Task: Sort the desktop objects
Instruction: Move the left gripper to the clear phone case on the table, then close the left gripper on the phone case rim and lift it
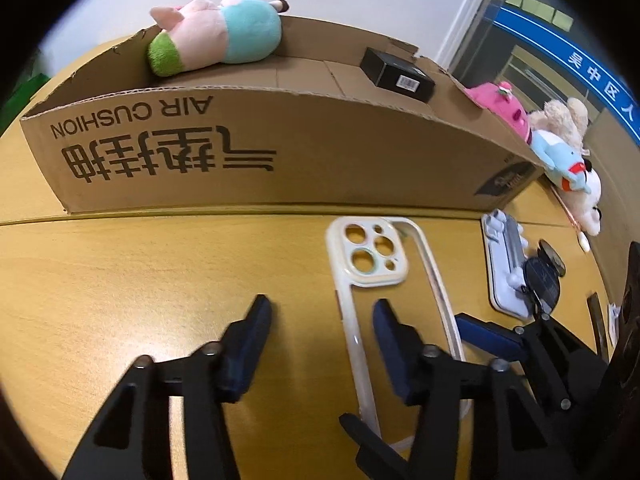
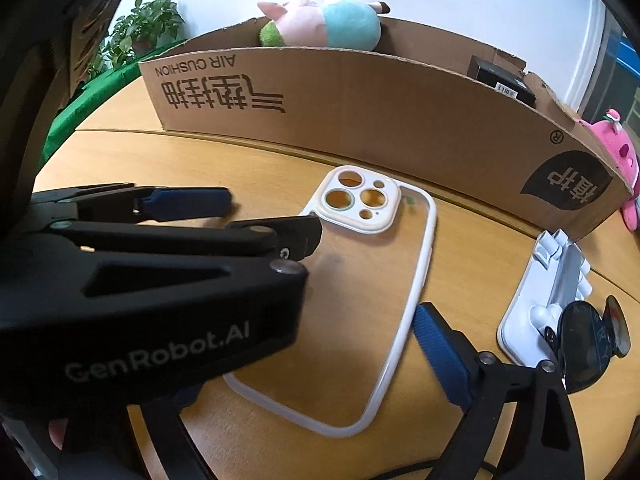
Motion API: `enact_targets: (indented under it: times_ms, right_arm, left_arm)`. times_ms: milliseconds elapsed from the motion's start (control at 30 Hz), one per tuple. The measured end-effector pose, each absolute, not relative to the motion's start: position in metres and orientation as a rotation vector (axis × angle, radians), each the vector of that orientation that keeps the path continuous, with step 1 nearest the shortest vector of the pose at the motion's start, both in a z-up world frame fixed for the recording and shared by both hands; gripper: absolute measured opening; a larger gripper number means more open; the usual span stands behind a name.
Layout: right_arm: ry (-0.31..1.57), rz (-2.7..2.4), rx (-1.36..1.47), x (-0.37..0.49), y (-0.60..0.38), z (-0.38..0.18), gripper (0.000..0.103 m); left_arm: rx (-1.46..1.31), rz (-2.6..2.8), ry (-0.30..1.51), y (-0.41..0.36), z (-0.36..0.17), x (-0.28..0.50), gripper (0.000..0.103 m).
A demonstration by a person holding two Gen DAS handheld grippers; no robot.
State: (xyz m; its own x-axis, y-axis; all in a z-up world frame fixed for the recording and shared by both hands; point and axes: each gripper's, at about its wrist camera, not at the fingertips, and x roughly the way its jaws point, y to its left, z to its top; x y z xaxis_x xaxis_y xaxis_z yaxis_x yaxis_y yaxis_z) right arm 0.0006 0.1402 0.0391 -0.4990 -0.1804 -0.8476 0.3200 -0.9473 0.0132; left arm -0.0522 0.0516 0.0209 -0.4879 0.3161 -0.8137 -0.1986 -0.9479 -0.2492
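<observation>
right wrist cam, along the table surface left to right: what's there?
left gripper → clear phone case → white phone holder → black round mount. Cardboard box spans behind all of them.
</observation>
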Motion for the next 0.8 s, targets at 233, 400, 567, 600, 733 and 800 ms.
enact_targets:
  times_ms: [233, 400, 567, 600, 733, 800]
  right_arm:
    - [0.189, -2.496, 1.37, 0.011, 0.142, 0.041, 0.085]
    - [0.169, -2.5, 1.36, 0.018, 0.142, 0.043, 0.083]
    - [0.095, -2.512, 1.277, 0.027, 0.141, 0.061, 0.081]
    - [0.086, -2.497, 1.245, 0.029, 0.137, 0.068, 0.079]
    - [0.126, -2.507, 1.23, 0.019, 0.128, 0.087, 0.002]
    - [0.097, -2.469, 1.286, 0.009, 0.13, 0.082, 0.002]
  left_arm:
    - [-1.398, 2.37, -0.27, 0.053, 0.022, -0.045, 0.015]
    - [-1.39, 2.365, -0.315, 0.047, 0.025, -0.039, 0.011]
    - [-1.332, 2.285, -0.376, 0.044, 0.043, -0.032, 0.0]
    - [-1.316, 2.296, -0.35, 0.047, 0.049, -0.029, 0.0]
    - [-1.249, 2.325, -0.377, 0.042, 0.072, -0.027, 0.0]
    - [-1.246, 2.333, -0.395, 0.035, 0.076, -0.03, 0.0]
